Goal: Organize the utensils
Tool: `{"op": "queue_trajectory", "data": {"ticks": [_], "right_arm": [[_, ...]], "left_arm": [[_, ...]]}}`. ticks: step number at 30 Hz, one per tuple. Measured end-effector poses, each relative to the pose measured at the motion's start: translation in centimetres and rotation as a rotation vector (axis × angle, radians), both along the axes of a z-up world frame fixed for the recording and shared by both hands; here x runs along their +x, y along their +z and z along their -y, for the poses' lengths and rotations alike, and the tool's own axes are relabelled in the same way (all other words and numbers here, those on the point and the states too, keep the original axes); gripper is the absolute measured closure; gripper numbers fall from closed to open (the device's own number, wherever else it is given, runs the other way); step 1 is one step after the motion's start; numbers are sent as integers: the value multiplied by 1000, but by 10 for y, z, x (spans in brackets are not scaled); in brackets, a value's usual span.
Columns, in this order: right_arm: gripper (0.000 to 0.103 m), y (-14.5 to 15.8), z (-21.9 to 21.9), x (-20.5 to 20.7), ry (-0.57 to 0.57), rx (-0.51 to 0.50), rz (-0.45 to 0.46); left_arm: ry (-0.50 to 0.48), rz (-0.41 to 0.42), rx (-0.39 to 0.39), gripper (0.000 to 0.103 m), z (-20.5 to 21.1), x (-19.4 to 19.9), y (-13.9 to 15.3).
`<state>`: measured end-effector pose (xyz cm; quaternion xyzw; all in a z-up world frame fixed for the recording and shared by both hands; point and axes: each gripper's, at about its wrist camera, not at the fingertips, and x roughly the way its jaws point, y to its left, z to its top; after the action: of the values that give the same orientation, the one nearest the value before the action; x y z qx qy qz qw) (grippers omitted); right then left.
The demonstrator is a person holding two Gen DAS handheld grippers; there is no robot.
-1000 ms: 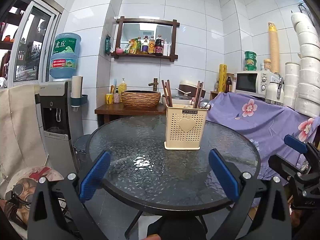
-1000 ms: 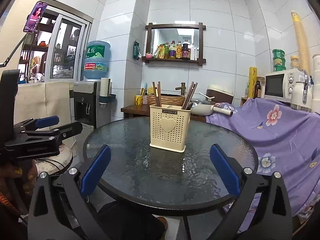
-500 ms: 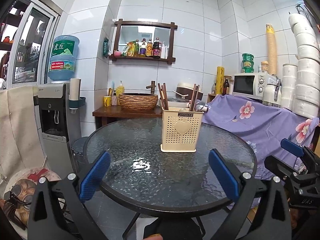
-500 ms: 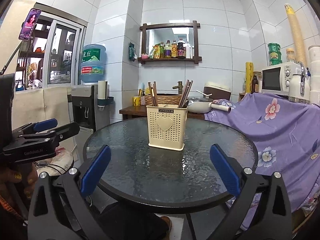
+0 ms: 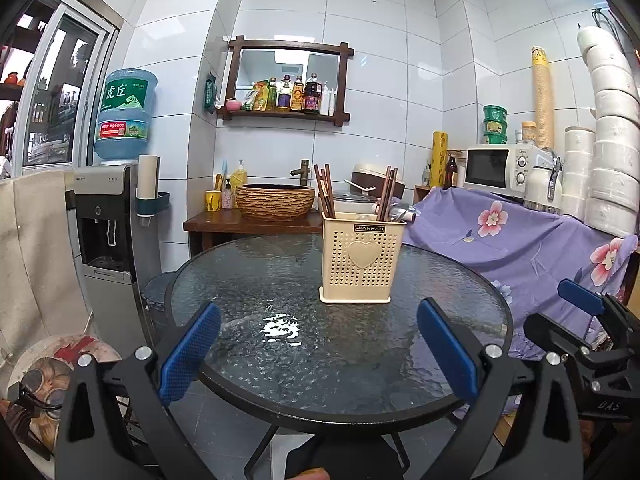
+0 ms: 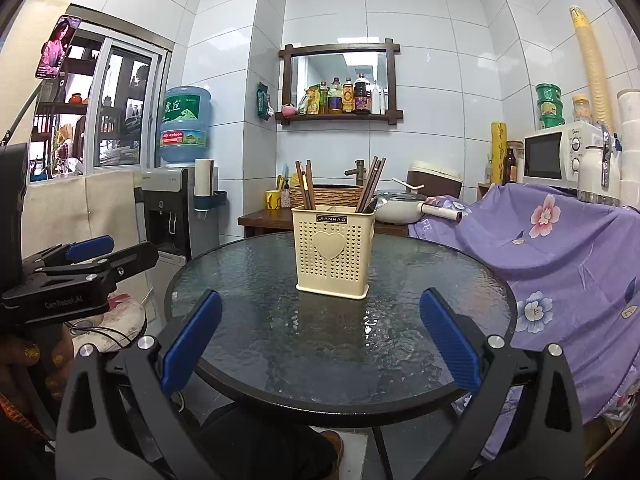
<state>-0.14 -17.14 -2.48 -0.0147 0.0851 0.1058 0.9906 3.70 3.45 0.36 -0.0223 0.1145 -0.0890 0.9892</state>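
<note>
A cream utensil holder is stood upright toward the far middle of the round glass table, with brown chopsticks sorted into its two ends, seemingly so each group is kept apart. "JIANHAO" is read on its label. Both the left gripper and the right gripper are held back at the near edge, jaws spread wide and empty. A water bottle marked 虎丘 is seen beyond.

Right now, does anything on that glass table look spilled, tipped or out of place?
Nothing stands out. The cream utensil holder stands upright on the round glass table, chopsticks leaning inside it. The bright patch on the glass looks like reflected light, not a spill. Both grippers are open and empty.
</note>
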Motion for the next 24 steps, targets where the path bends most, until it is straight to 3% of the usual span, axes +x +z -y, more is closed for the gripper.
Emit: {"op": "queue_trajectory", "data": {"ticks": [24], "right_arm": [[5, -4, -6, 4, -7, 6, -16]], "left_arm": [[22, 6, 46, 6, 11, 0, 2]]}}
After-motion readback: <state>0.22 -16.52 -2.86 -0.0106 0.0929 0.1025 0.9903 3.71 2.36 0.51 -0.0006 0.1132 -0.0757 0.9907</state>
